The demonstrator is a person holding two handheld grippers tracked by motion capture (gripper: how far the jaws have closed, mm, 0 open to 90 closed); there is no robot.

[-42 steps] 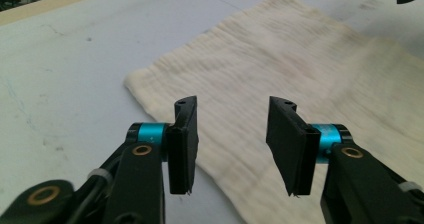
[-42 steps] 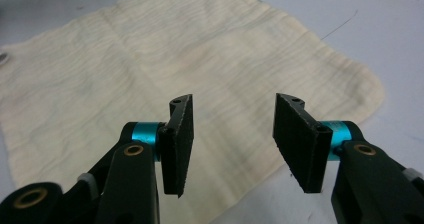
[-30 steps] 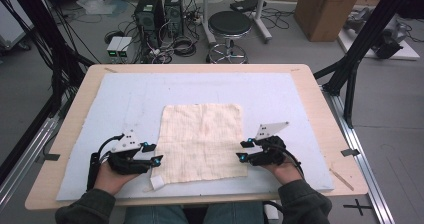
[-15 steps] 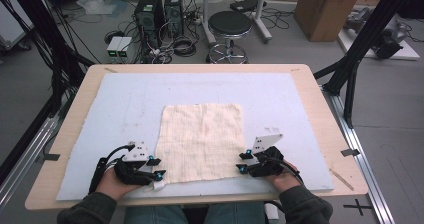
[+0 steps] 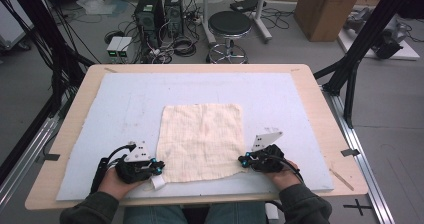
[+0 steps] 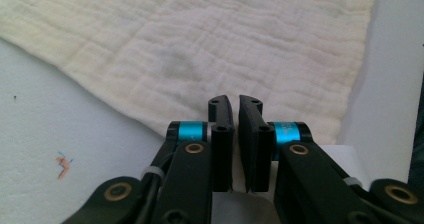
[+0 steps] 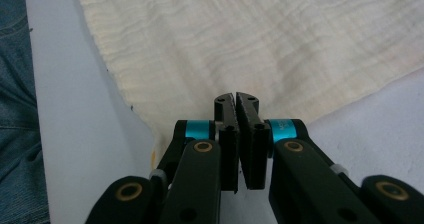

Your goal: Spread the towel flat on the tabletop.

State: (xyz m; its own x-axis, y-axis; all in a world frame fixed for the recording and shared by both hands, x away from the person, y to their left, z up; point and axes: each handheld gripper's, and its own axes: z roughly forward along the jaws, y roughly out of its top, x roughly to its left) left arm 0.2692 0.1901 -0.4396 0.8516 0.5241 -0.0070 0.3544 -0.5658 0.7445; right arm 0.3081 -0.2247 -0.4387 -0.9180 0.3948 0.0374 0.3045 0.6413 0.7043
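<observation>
A cream, crinkled cloth (image 5: 200, 134) lies flat on the pale blue mat (image 5: 125, 99). My left gripper (image 5: 156, 168) sits at the cloth's near left corner, beside a small white tag (image 5: 158, 182). In the left gripper view the jaws stand pressed together at that corner, with the left gripper (image 6: 235, 104) low over the cloth (image 6: 200, 44). My right gripper (image 5: 243, 160) sits at the near right corner. In the right gripper view the right gripper (image 7: 236, 100) is shut on the edge of the cloth (image 7: 250, 34).
The mat covers a wooden table (image 5: 320, 114). A thin wooden stick (image 5: 341, 179) lies on the table at the near right. Beyond the far edge stand a black stool (image 5: 229, 26), computer towers (image 5: 159, 9) and a cardboard box (image 5: 327, 9).
Both hands have drawn back toward the near edge of the table. The grippers have settled on the cloth's two near corners. The cloth itself has not moved.
</observation>
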